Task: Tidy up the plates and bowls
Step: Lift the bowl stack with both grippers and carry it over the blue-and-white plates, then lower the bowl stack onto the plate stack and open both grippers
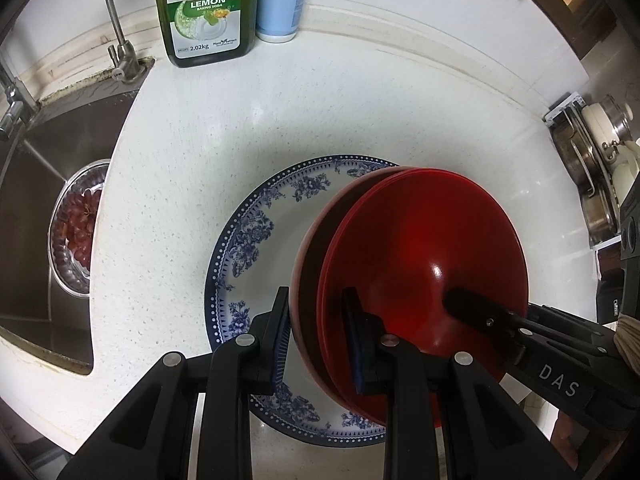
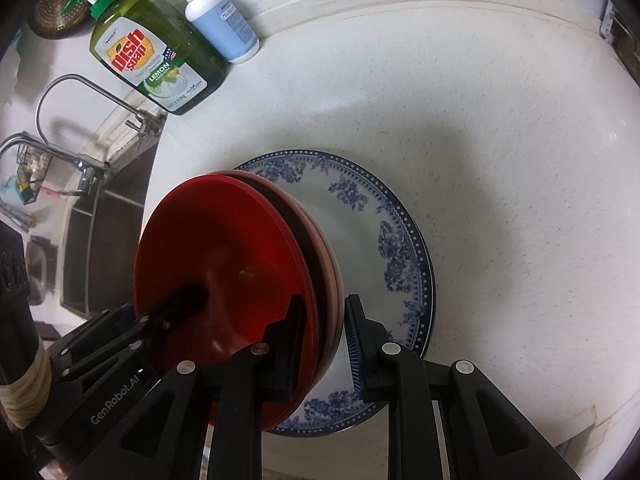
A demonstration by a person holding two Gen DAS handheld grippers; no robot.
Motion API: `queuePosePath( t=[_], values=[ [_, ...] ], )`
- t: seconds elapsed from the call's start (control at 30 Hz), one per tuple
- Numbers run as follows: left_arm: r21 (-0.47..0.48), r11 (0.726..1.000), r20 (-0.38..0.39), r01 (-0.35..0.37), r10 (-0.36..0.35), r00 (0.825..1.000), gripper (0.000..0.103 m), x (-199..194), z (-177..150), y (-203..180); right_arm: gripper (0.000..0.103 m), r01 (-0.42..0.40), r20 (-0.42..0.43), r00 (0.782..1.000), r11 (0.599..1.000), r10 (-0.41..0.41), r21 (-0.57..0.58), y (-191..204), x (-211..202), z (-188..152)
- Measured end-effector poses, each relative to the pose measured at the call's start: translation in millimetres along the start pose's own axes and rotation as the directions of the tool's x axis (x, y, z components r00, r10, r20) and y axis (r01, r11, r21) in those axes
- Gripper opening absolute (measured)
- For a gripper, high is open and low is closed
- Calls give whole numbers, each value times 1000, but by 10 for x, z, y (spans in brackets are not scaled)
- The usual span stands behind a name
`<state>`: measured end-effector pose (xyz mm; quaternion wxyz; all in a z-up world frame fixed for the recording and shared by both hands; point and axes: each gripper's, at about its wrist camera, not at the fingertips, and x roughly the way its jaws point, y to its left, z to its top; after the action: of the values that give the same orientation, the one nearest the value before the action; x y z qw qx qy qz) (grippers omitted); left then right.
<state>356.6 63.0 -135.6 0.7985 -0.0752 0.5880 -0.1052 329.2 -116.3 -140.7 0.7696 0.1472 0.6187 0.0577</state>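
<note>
A stack of red and pink dishes (image 1: 424, 240) (image 2: 224, 240) hangs low over a big blue-and-white floral plate (image 1: 256, 236) (image 2: 400, 248) that lies on the white counter. Whether the stack touches the plate I cannot tell. My left gripper (image 1: 318, 296) is shut on one side of the stack's rim, one finger inside the red dish and one outside under the pink one. My right gripper (image 2: 324, 300) is shut on the opposite side of the rim in the same way. Each gripper also shows in the other's view: right gripper (image 1: 460, 300), left gripper (image 2: 188, 292).
A green dish-soap bottle (image 1: 204, 12) (image 2: 156, 60) and a white-and-blue pump bottle (image 1: 280, 0) (image 2: 224, 20) stand at the back of the counter. A steel sink (image 1: 40, 184) with taps (image 1: 120, 48) holds a glass bowl of red grapes (image 1: 76, 232). A rack of pot lids (image 1: 592, 168) stands far right.
</note>
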Motion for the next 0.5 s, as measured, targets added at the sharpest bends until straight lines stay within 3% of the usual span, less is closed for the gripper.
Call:
queuePosePath(
  t=[0.37, 0.5],
  values=[
    [4, 1000, 26, -1, 1, 1000, 28, -16, -33, 42, 23, -6, 17, 1000, 1000, 6, -3, 18, 21, 12],
    [36, 998, 102, -59, 55, 993, 51, -164, -73, 26, 25, -15, 42, 999, 1000, 15, -8, 9, -7, -2]
  ],
)
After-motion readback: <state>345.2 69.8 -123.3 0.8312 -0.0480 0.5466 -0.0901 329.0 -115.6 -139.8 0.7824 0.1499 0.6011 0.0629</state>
